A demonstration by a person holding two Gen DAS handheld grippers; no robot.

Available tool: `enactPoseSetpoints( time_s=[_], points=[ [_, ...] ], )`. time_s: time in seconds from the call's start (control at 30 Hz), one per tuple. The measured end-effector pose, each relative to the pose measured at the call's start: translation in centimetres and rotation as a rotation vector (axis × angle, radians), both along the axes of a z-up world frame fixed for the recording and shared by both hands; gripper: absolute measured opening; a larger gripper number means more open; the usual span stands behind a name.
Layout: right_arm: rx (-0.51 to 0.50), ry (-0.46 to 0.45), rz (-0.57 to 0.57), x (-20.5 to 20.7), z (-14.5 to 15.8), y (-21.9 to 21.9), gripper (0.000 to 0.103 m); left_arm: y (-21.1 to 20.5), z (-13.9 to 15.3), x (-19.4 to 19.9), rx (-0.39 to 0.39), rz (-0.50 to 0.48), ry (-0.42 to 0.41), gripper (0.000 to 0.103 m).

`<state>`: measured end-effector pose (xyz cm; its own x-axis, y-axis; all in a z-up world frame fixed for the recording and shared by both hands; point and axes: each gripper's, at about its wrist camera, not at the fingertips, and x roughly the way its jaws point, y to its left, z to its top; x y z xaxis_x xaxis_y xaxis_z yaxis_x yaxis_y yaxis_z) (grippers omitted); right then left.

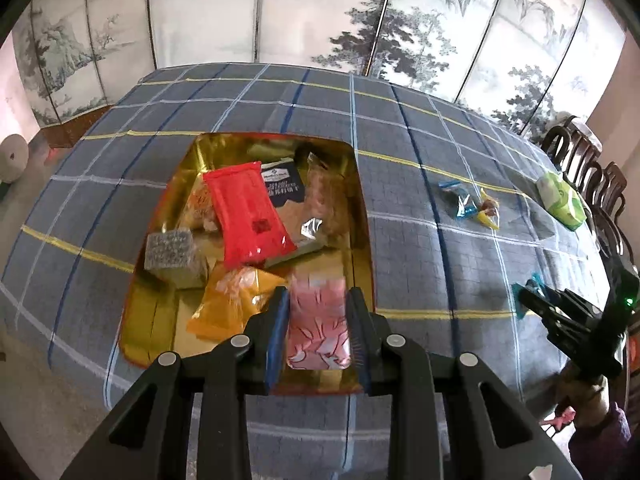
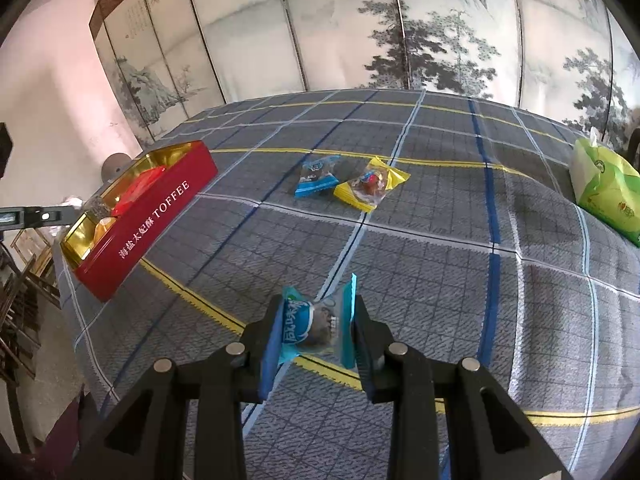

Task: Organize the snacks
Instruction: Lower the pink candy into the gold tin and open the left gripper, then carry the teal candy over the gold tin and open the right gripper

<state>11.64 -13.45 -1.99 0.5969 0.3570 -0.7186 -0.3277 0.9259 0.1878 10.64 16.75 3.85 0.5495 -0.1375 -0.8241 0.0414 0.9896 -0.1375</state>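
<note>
Landmark: red toffee tin [image 2: 160,216], gold-lined, open, on plaid tablecloth [image 2: 440,264].
L gripper [image 1: 318,320]: clamped on pink snack pkt [image 1: 318,328], held over tin's near end; pkt blurred.
R gripper [image 2: 316,324]: closed on blue-wrapped candy [image 2: 312,322], low over cloth, well apart from tin on its right; whether candy touches cloth, can't tell.
In tin: red pkt [image 1: 250,212] on top at centre, dark-label pkt [image 1: 282,186] behind it, clear-wrap snack [image 1: 324,196] at right wall, grey block [image 1: 170,250] at left wall, orange pkt [image 1: 232,300] near front.
Loose on cloth: blue candy [image 2: 316,176] and yellow candy [image 2: 370,184], touching, right of tin.
Far right: green tissue pack [image 2: 604,188], well apart from tin, at table edge.
Behind: painted folding screen [image 2: 400,24] beyond tin.
</note>
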Motion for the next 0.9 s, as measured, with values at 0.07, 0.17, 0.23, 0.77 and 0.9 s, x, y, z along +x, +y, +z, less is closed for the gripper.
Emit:
enactPoseSetpoints(
  time_s=[0.07, 0.17, 0.23, 0.77, 0.9],
  points=[
    [0.003, 0.001, -0.001, 0.0, 0.0, 0.0, 0.032, 0.0, -0.1, 0.6, 0.003, 0.000, -0.004, 0.026],
    [0.003, 0.002, -0.003, 0.0, 0.0, 0.0, 0.032, 0.1, -0.4, 1.2, 0.008, 0.007, 0.000, 0.026],
    [0.003, 0.002, -0.002, 0.0, 0.0, 0.0, 0.032, 0.4, -0.4, 1.2, -0.015, 0.019, 0.001, 0.025],
    [0.016, 0.009, -0.017, 0.1, -0.1, -0.2, 0.032, -2.5, 1.2, -8.2, 0.166, 0.035, -0.125, 0.059],
    [0.004, 0.000, -0.014, 0.0, -0.1, 0.0, 0.032, -3.1, 1.3, -8.8, 0.200, 0.038, -0.127, 0.062]
  ],
)
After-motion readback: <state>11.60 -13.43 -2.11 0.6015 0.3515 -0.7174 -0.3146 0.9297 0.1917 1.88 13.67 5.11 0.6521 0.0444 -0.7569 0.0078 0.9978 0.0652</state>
